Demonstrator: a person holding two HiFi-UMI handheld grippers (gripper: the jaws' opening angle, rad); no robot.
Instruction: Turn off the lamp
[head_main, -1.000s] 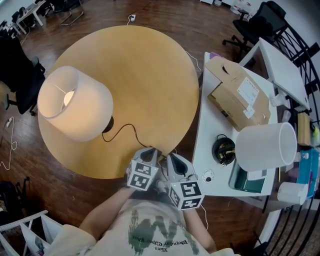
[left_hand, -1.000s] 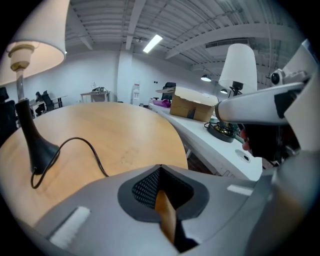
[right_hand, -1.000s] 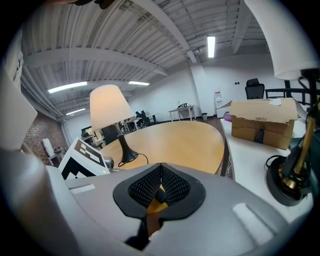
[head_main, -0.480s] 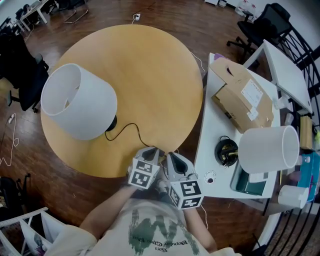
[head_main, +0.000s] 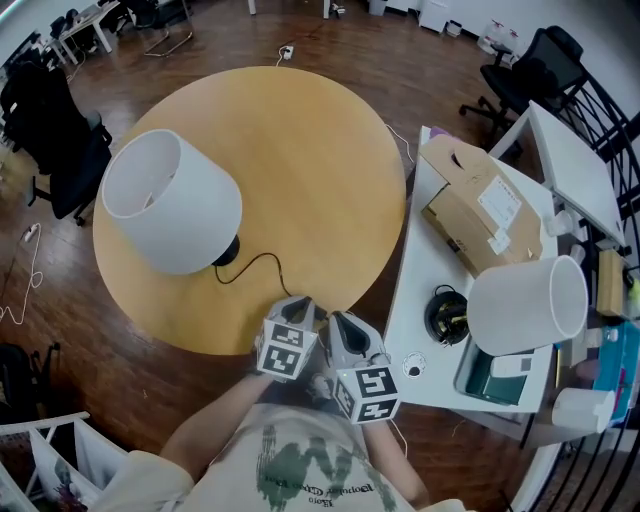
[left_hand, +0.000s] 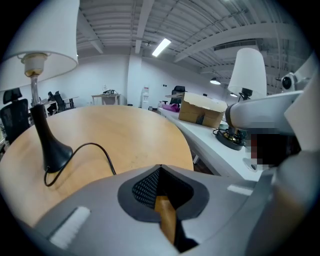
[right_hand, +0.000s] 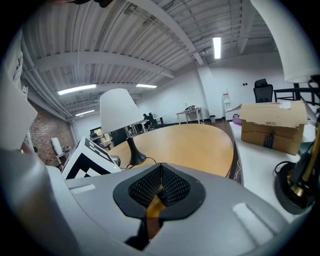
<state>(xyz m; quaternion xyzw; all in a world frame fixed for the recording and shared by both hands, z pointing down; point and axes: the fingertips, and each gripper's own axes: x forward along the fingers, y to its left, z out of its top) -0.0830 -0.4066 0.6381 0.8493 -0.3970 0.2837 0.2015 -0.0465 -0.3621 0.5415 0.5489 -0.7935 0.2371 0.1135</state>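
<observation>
- Round wooden table (head_main: 300, 150) is seen centre-left of the frame; lamp (head_main: 175, 205) stands at its left, unlit, base mostly hidden by the shade.
- Cord (head_main: 262, 258) end is lost under left gripper (head_main: 303, 301) and right gripper (head_main: 335, 318), both clenched on nothing.

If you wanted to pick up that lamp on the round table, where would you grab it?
Probably the slim black stem, approached level from the side, under the shade. The shade looks too wide for two jaws, and the base flares out flat on the table.
</observation>
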